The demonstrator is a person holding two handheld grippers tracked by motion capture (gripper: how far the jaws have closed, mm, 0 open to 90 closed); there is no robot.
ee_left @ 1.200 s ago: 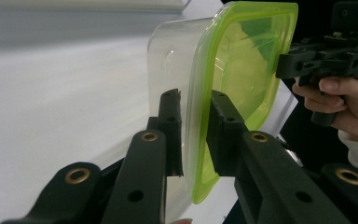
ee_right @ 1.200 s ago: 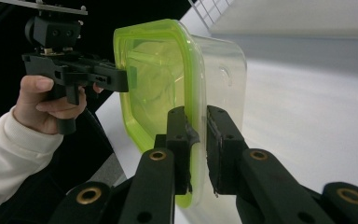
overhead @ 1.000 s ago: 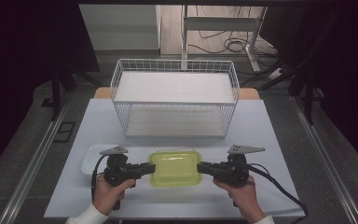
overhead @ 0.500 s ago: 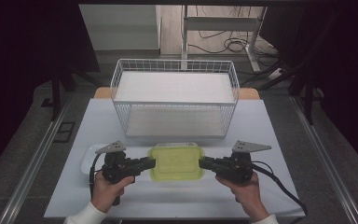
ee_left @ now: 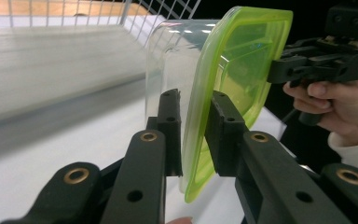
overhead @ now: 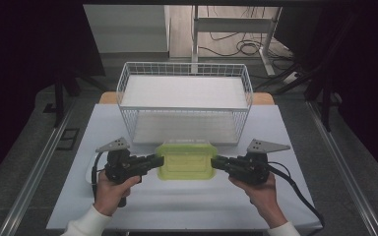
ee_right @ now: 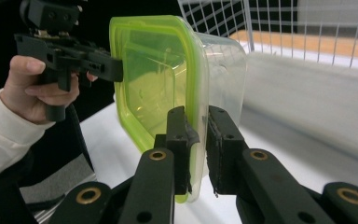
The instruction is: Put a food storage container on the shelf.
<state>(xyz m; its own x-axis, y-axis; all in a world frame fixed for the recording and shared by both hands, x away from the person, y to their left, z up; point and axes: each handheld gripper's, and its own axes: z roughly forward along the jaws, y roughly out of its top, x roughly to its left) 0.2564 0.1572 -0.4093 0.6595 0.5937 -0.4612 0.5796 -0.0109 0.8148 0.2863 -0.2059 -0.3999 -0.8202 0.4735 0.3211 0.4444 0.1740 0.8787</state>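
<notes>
Gripping the container's [overhead: 186,161] left rim, the left tongs [overhead: 156,161] are clamped on its green lid edge. The container, clear with a green lid [ee_left: 223,84], sits lifted off the desk [overhead: 177,206], just in front of the white wire basket [overhead: 184,105]. On its right rim, the right tongs [overhead: 215,162] are clamped likewise.

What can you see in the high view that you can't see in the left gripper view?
The high view takes in the whole wire basket, the white table and both forearms. The left gripper view gets close to the left tongs pinching the green lid's rim, with the clear box behind it. Both show the right tongs at the opposite edge.
</notes>
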